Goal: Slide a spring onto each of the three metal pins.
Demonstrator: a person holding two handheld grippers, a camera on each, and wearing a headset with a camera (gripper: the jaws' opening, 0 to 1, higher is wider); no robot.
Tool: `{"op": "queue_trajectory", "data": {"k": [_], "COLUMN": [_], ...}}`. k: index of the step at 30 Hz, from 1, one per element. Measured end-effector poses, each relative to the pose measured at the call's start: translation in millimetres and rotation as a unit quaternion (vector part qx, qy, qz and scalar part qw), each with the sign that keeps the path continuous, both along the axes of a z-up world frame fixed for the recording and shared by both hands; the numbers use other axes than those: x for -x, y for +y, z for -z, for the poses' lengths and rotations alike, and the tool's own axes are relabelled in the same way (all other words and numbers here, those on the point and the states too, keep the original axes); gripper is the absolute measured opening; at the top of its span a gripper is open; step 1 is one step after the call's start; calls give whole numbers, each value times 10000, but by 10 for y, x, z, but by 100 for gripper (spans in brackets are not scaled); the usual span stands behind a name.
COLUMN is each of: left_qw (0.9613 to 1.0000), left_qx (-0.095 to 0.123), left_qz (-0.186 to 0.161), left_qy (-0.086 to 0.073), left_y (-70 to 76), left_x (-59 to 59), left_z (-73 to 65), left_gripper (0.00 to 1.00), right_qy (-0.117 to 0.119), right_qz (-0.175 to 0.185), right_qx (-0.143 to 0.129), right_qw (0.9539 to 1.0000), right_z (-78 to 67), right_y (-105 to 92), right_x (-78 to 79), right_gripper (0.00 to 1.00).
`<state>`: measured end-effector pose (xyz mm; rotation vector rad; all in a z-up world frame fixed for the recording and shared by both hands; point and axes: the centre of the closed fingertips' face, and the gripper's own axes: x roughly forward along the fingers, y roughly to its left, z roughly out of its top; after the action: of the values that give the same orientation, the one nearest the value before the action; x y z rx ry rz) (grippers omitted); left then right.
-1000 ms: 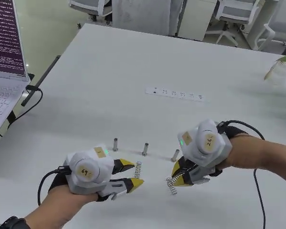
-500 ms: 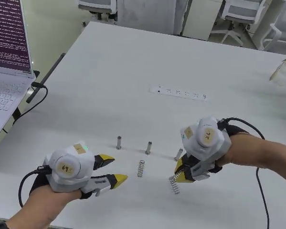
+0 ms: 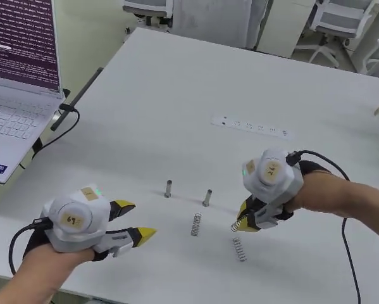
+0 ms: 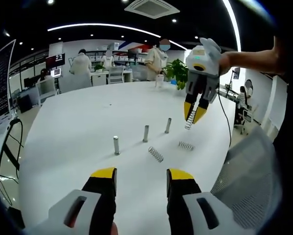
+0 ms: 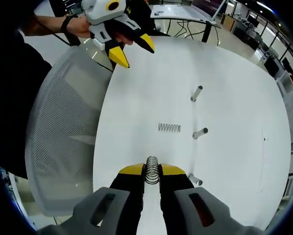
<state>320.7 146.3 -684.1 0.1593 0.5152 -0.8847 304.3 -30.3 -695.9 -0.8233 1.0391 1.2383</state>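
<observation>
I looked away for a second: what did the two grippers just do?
The right gripper has lifted one spring off the table, shut on it. The left gripper drew back from the middle spring, open. Pins and the other spring stayed put.

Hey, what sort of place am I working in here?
Probably an open-plan office or lab: a big white table with a laptop and a power strip, office chairs behind it, and people at desks in the left gripper view.
</observation>
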Motion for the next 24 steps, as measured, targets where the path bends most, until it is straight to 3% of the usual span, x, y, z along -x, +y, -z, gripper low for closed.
{"op": "queue_trajectory", "data": {"k": [11,24], "left_qw": [9996,9991], "left_qx": [41,19], "left_qz": [-272,-406], "left_qy": [7,91], "left_y": [169,297], "left_x": [-19,15], "left_z": [-1,27], "left_gripper": [39,50], "right_qy": [-54,-37], "right_qz": [-166,-339], "right_qx": [-55,-29], "right_qw": [9998,9994], "right_z": [-32,22], "right_y": [299,550], "right_x": [-320,-575], "right_gripper": [9,9]}}
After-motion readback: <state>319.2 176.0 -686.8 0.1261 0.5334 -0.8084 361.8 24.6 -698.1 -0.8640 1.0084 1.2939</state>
